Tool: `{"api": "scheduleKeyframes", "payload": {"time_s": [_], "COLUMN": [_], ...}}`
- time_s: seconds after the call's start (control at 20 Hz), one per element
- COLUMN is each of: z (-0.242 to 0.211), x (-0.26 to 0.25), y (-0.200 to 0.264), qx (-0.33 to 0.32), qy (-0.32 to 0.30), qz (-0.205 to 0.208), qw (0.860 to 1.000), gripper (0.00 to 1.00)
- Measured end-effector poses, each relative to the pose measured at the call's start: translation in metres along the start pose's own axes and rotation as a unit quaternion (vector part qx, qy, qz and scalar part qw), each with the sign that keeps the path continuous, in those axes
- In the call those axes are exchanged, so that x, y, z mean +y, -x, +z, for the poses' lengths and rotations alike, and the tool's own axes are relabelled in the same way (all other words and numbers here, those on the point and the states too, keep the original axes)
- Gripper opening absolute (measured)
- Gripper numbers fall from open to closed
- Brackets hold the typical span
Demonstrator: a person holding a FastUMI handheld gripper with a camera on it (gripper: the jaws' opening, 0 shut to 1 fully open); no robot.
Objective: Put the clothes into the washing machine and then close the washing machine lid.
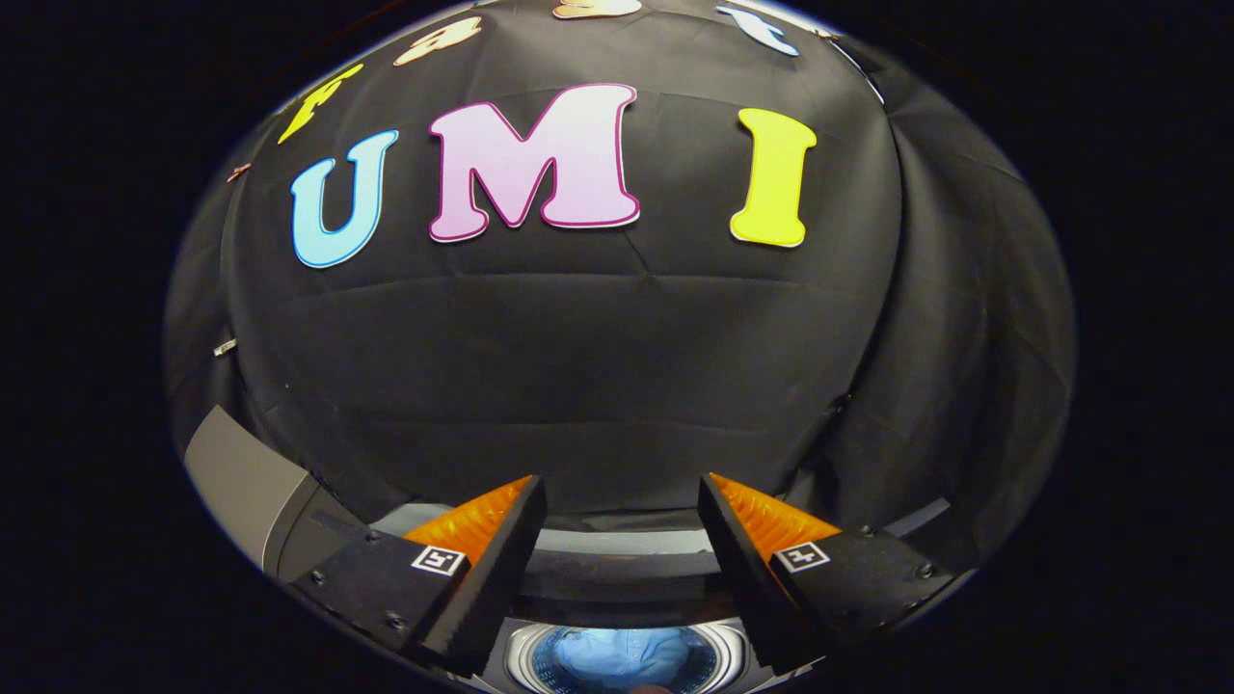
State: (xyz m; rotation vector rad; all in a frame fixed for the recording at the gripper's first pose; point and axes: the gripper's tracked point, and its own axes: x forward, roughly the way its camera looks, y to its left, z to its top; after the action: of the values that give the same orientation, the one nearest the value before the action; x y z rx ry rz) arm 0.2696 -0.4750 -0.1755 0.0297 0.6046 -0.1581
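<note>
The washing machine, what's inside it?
Inside the washing machine, down in the round drum, lies light blue clothing. The gripper hangs above with its jaws open and empty. The two jaws cover the drum's sides, so anything there stays unseen.

The booth wall (617, 386) is showing plain black cloth, creased in faint lines. The washer (246, 482) is showing a grey casing at the left of the gripper (622, 540), darker grey toward its top rim. The drum ring (521, 660) is gleaming silver-white around the opening, just ahead of the parted jaws. Inside it, the clothes (617, 655) are showing light blue, with paler folds and a deeper blue shade around them. Each side of the gripper is carrying a small square tag (439, 560), patterned black on white. Behind the drum, the washer's back panel is looking dull grey with a paler strip.
</note>
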Motion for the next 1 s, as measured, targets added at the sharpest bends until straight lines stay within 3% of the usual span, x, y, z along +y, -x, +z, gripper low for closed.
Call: {"api": "scheduleKeyframes", "payload": {"time_s": [1.0], "z": [-0.010], "x": [0.007], "y": [0.010], "qx": [-0.007], "qy": [0.005], "qz": [-0.003], "qw": [1.000], "gripper": [1.00]}}
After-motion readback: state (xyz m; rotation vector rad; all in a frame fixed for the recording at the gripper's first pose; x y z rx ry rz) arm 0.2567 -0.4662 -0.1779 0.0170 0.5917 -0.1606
